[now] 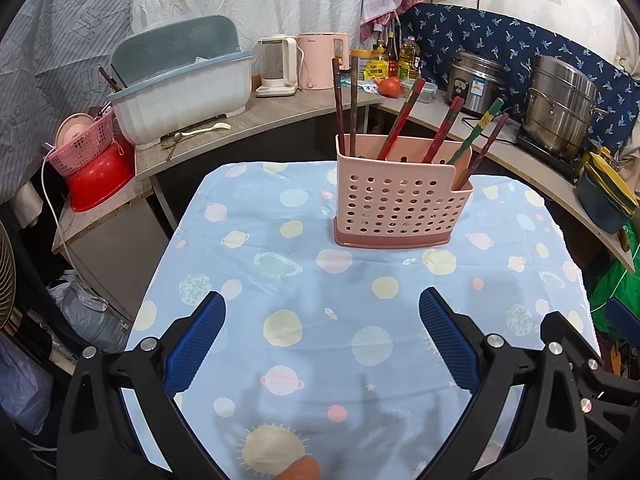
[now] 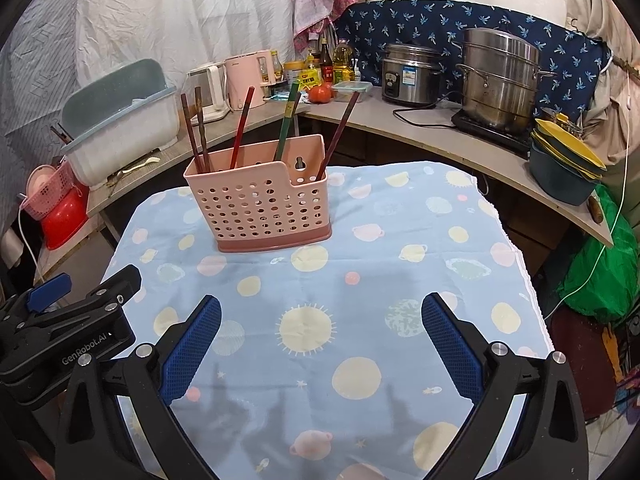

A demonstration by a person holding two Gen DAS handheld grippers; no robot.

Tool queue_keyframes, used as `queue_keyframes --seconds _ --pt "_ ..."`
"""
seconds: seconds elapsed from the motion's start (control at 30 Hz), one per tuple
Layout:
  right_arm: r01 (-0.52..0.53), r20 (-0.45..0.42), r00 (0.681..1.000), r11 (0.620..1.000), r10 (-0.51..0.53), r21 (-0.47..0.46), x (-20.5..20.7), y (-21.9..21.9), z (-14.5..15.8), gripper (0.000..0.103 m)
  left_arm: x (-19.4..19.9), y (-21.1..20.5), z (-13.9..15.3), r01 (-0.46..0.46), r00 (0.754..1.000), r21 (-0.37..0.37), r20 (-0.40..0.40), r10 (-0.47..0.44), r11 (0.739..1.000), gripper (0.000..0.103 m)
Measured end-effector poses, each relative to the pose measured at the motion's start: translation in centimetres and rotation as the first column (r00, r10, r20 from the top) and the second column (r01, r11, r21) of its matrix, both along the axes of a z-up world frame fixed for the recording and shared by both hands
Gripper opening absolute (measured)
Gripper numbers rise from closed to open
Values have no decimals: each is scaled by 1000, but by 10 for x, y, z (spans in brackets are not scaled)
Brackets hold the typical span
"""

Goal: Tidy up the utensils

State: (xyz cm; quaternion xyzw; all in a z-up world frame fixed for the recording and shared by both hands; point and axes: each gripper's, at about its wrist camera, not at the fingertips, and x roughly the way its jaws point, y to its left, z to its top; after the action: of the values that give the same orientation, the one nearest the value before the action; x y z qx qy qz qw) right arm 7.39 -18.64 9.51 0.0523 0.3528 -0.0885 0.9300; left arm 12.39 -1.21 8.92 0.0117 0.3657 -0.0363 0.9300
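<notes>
While both hand-held grippers, left (image 1: 322, 310) and right (image 2: 321, 314), gape empty, chopsticks (image 2: 241, 128) stand in holder (image 2: 256, 204) ahead.
Tabletop (image 2: 400, 280) beneath looks bare: judge sorting finished; withdraw level, avoid nudging holder.

I see bare tablecloth (image 2: 360, 280) ahead of both wide-open grippers, free to cross. Only obstacle on it: pink utensil holder (image 2: 260, 208) at the far side, chopsticks (image 2: 240, 128) leaning out above its rim. Counter (image 2: 460, 136) clutter lies beyond
</notes>
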Motion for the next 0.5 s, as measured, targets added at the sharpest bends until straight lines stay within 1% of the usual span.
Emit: queue_keyframes --seconds 0.5 --pt "-3 -5 1000 1000 3 -8 1 0 -2 97 -2 -4 -1 9 1000 22 9 -9 1000 93"
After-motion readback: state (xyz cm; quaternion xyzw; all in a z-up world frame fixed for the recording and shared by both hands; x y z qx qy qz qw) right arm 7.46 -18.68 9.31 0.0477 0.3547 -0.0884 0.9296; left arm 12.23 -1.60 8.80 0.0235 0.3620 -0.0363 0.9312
